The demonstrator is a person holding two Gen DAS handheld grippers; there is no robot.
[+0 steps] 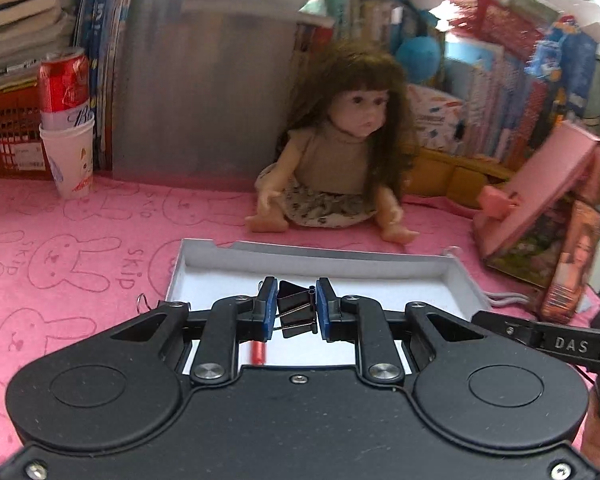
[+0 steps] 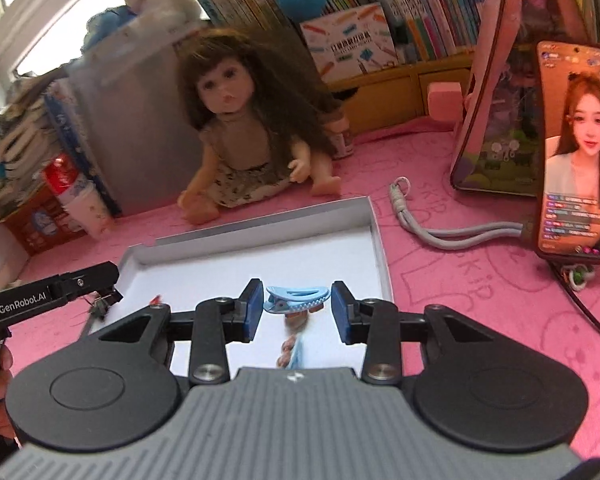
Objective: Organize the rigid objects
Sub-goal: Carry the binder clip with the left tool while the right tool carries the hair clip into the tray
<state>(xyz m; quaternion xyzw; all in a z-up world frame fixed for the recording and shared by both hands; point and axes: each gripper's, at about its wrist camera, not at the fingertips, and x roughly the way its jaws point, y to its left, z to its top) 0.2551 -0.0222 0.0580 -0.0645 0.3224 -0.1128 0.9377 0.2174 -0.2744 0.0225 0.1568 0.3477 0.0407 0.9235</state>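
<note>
- Carrying step, by my reading: the left gripper pinches a black binder clip and the right gripper pinches a blue hair clip — both at frame centre, above the white tray.
- Next calls for lowering each, then spreading the jaws.
- Only the right view shows the phone, at far right; only the left shows a red item in the tray.

Your left black plastic two-finger gripper has blue pads and silver screws; your right grey-ribbed one matches.
</note>
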